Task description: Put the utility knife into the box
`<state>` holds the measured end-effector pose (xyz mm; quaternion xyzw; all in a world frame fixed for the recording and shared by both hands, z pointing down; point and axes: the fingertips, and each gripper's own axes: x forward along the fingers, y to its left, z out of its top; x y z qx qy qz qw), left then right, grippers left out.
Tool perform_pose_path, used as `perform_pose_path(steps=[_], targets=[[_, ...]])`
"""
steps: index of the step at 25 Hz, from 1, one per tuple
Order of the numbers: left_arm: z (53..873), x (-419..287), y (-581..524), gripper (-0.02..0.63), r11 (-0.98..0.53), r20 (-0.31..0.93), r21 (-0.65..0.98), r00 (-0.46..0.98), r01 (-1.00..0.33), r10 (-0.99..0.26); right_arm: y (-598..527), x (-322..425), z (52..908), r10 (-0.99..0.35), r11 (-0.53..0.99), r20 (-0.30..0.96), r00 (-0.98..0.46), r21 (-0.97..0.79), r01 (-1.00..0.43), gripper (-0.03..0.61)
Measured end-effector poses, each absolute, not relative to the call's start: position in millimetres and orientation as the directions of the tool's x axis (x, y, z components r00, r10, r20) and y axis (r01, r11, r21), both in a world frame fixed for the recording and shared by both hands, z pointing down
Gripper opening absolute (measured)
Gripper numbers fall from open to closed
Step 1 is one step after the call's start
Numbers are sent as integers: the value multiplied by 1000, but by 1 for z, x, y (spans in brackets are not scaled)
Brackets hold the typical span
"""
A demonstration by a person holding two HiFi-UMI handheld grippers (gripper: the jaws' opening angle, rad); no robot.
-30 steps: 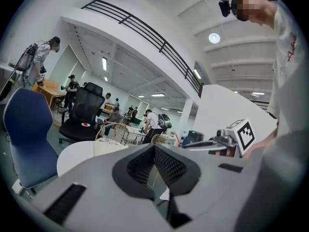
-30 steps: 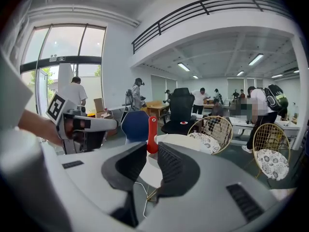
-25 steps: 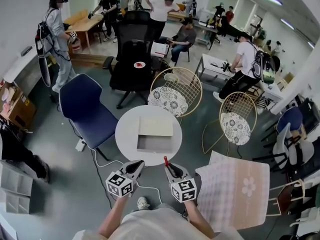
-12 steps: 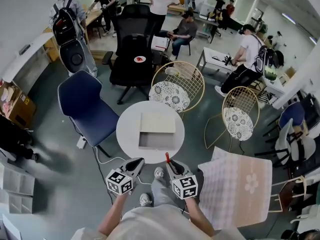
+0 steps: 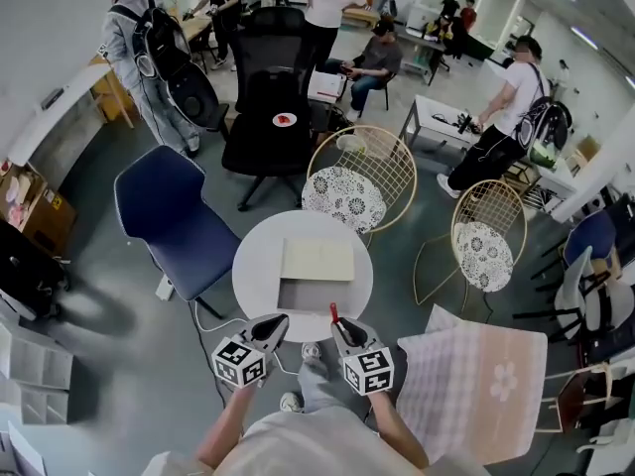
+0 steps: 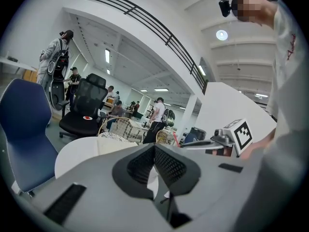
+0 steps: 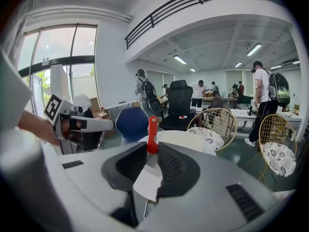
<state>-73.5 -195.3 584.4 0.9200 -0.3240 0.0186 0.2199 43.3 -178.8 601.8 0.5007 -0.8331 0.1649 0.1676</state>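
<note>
An open shallow box lies on the round white table, with its flat lid just behind it. My right gripper hovers at the table's near edge, shut on a red utility knife. The knife's red handle sticks up out of the jaws of the right gripper. My left gripper is held beside it, to the left, just off the table's near edge. In its own view the left gripper is shut, with nothing between the pads.
A blue chair stands left of the table, with two gold wire chairs behind and to the right. A black office chair stands farther back. A pink checked cloth lies at my right. Several people stand in the background.
The table and box have drawn slightly nearer to both grippers. The grippers keep their pose and the knife stays held. People in the background have walked on.
</note>
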Motion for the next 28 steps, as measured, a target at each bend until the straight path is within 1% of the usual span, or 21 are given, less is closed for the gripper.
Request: perform_pose_path(steps=[16, 22, 28], targets=[[602, -52, -301, 11, -652, 230, 416, 767, -634, -599, -288, 69, 625, -743, 445, 480, -466, -165, -880, 80], [618, -56, -316, 11, -630, 252, 432, 757, -645, -602, -300, 67, 644, -721, 444, 506, -474, -187, -876, 80], [640, -58, -302, 11, -597, 299, 469, 753, -651, -586, -282, 67, 668, -678, 428, 562, -474, -222, -876, 80]])
